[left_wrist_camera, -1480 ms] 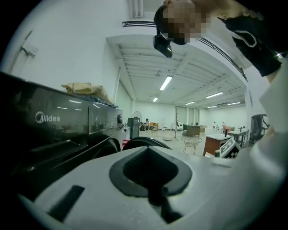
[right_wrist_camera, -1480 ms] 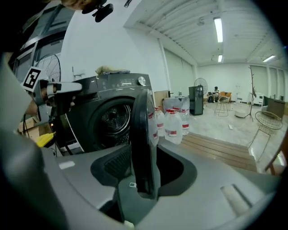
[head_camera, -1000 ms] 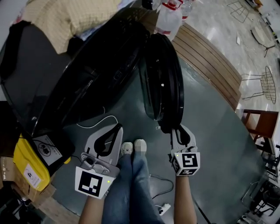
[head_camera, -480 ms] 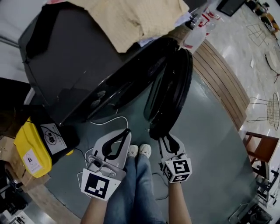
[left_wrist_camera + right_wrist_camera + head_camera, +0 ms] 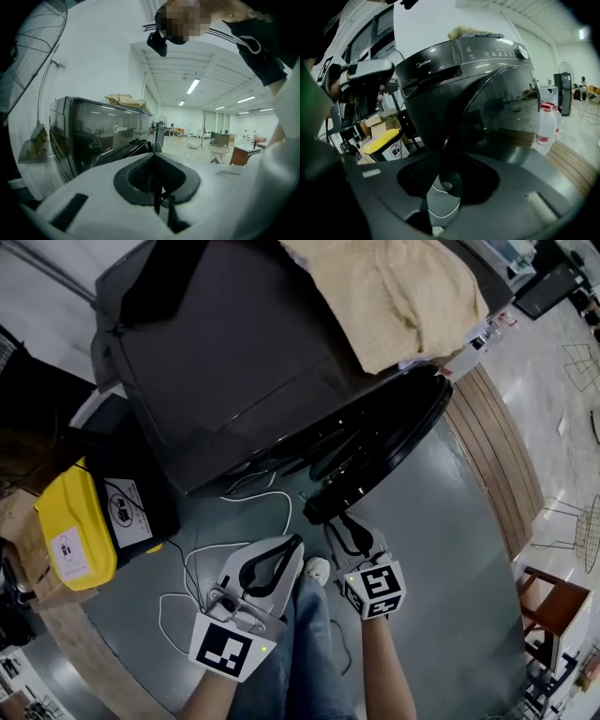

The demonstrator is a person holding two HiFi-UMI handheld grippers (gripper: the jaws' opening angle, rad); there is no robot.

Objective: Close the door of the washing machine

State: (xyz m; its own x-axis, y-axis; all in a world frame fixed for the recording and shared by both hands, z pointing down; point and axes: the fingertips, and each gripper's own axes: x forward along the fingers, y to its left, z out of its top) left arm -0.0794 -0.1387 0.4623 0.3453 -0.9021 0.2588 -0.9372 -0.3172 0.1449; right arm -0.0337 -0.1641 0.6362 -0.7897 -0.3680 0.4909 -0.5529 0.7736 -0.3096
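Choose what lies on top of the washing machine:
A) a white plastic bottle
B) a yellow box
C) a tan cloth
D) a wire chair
C: a tan cloth is draped over the top of the washing machine, while the yellow box sits lower down beside it.

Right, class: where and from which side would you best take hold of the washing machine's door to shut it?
By the free rim of the door, the end nearest the person's shoe; the far end seems hinged. It stands ajar from the washing machine, so jaws could straddle that thin rim, coming from the open floor side.
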